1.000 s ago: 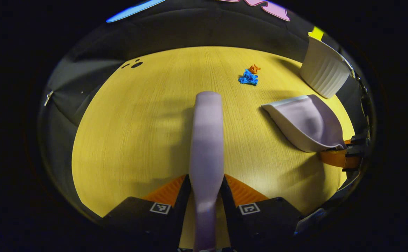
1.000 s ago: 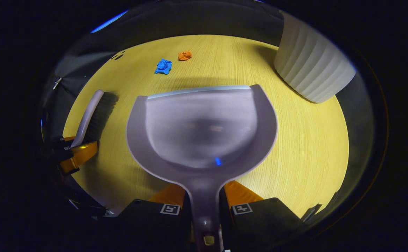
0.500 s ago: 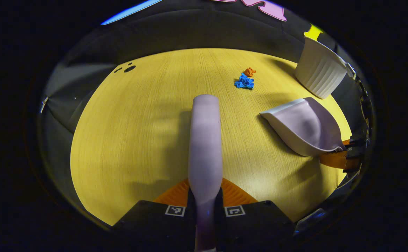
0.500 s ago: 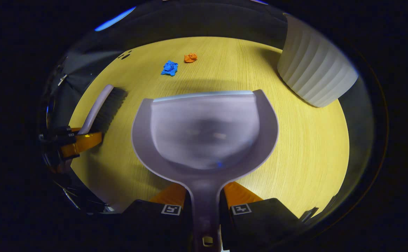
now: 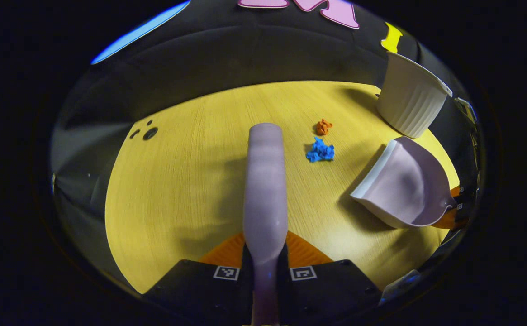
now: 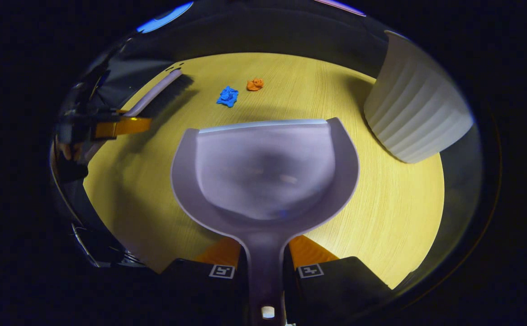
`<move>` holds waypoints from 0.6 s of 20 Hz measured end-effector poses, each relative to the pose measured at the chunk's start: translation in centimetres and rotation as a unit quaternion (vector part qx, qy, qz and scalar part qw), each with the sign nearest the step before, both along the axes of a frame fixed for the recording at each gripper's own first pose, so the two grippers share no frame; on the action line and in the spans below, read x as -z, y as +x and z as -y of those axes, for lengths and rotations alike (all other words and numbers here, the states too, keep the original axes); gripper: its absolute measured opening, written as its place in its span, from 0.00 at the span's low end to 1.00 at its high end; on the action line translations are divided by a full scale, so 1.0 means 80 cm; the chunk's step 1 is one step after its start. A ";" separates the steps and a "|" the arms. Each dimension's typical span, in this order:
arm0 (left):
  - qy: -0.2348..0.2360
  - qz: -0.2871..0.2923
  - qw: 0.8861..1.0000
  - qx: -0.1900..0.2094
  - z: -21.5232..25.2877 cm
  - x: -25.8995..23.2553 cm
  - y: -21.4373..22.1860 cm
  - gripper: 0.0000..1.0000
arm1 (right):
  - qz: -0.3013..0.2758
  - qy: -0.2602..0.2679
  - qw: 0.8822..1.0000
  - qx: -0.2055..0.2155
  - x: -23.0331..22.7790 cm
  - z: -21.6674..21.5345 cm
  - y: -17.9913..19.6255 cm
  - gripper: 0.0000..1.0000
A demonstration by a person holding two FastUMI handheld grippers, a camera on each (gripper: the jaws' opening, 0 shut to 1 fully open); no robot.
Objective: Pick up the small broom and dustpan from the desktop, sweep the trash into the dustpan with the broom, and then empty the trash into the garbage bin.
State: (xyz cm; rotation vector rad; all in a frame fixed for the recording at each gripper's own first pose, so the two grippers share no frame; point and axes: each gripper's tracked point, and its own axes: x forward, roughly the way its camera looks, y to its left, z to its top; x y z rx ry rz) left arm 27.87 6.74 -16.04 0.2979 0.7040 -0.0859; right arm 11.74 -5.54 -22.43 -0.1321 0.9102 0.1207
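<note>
My left gripper (image 5: 265,267) has its jaws closed tight on the handle of the small broom (image 5: 264,181), which runs straight ahead of me above the desk (image 5: 177,181); in the right gripper view its dark bristles hang down near the desk's far left edge. My right gripper (image 6: 265,271) has its jaws clamped on the narrow neck of the dustpan (image 6: 265,172), the pan held out flat in front with its lip facing the trash. Both tools look like light, stiff plastic, smooth enough to twist in a loose hold, so I judge the handle near the head is the right place to grip. The blue scrap (image 5: 320,151) and the orange scrap (image 5: 323,127) lie close together on the desk between broom and dustpan; crumpled and light, they should roll easily. The dustpan is empty. The ribbed white garbage bin (image 6: 415,113) stands at the desk's far right; its inside is hidden from me.
</note>
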 end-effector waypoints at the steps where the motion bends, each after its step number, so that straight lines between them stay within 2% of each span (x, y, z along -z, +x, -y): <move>1: 0.007 -0.001 1.000 0.009 0.000 -0.005 0.021 0.26 | -0.002 -0.002 1.000 -0.004 -0.001 0.003 0.005 0.36; 2: 0.014 -0.002 1.000 0.018 0.000 -0.008 0.040 0.26 | -0.004 -0.005 1.000 -0.009 -0.001 0.005 0.010 0.40; 3: 0.024 -0.004 0.999 0.029 0.001 -0.013 0.060 0.27 | -0.006 -0.008 1.000 -0.014 -0.002 0.009 0.014 0.31; 5: 0.055 -0.009 0.997 0.061 0.003 -0.016 0.096 0.26 | -0.013 -0.011 1.000 -0.024 -0.001 0.012 0.020 0.40; 6: 0.071 -0.013 0.994 0.078 0.008 -0.017 0.112 0.27 | -0.018 -0.013 0.999 -0.031 0.002 0.012 0.020 0.31; 7: 0.084 -0.017 0.992 0.096 0.014 -0.018 0.125 0.26 | -0.023 -0.013 0.999 -0.037 0.004 0.011 0.022 0.35; 8: 0.100 -0.025 0.987 0.122 0.025 -0.014 0.140 0.26 | -0.031 -0.013 0.998 -0.045 0.008 0.010 0.021 0.35; 9: 0.111 -0.033 0.983 0.144 0.035 -0.010 0.148 0.26 | -0.035 -0.012 0.998 -0.051 0.012 0.008 0.021 0.40; 10: 0.118 -0.042 0.977 0.170 0.044 -0.005 0.152 0.26 | -0.034 -0.012 0.998 -0.055 0.012 0.006 0.023 0.35; 12: 0.135 -0.058 0.966 0.212 0.062 -0.002 0.162 0.26 | -0.035 -0.013 0.997 -0.061 0.013 0.007 0.024 0.36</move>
